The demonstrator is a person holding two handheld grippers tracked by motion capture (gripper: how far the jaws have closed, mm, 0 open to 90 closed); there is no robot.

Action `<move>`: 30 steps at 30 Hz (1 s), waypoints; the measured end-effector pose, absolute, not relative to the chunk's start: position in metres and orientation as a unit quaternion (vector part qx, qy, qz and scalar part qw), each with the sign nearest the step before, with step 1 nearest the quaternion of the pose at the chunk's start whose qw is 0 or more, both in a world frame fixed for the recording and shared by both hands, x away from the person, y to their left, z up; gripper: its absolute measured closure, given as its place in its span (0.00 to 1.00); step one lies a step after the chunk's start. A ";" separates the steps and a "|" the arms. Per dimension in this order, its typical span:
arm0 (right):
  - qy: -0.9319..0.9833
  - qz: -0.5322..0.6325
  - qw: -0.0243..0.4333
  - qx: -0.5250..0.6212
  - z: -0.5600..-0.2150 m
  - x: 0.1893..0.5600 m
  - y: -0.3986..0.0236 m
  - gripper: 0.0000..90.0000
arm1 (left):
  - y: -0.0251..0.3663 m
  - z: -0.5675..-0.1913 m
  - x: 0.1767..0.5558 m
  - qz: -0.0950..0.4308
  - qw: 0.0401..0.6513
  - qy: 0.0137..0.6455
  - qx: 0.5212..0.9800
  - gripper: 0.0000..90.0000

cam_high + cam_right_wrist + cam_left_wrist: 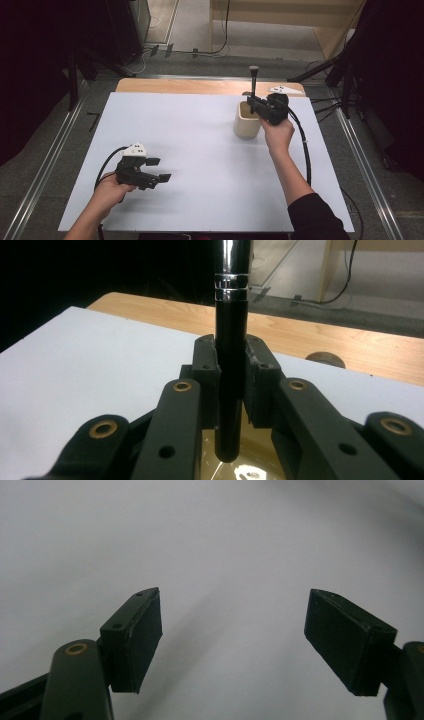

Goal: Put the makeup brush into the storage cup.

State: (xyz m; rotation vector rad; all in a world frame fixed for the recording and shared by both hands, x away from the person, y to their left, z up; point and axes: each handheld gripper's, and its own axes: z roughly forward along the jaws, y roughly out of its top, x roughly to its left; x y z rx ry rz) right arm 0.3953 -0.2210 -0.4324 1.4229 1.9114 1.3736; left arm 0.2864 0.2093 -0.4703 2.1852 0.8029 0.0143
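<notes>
Above the cream cup (247,120), the right gripper (256,104) clamps a stiff, slick pen (231,340) mid-barrel; left gripper (159,169) gapes empty.

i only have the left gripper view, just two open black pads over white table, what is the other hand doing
Observer: The right claw is shut on a black tool with a chrome upper shaft, held upright.
Operator: over what
Observer: Over a cream cup at the far right of the white board; in the right gripper view the tool's lower end hangs just above the cup's glossy inside.
Operator: and where's my claw from there
Observer: The left claw is open at the near left of the board, well apart from the cup.
</notes>
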 end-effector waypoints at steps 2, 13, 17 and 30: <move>0.680 0.493 0.194 0.506 -0.436 0.393 -0.221 0.89 | 0.209 -0.470 0.287 0.005 0.396 0.317 0.862 0.27; 0.682 0.493 0.187 0.506 -0.449 0.387 -0.222 0.89 | 0.209 -0.471 0.287 0.004 0.396 0.316 0.862 0.27; 0.682 0.491 0.184 0.509 -0.451 0.386 -0.223 0.89 | 0.209 -0.471 0.287 0.004 0.396 0.316 0.862 0.27; 0.683 0.493 0.186 0.506 -0.449 0.386 -0.223 0.88 | 0.209 -0.471 0.287 0.005 0.396 0.314 0.863 0.27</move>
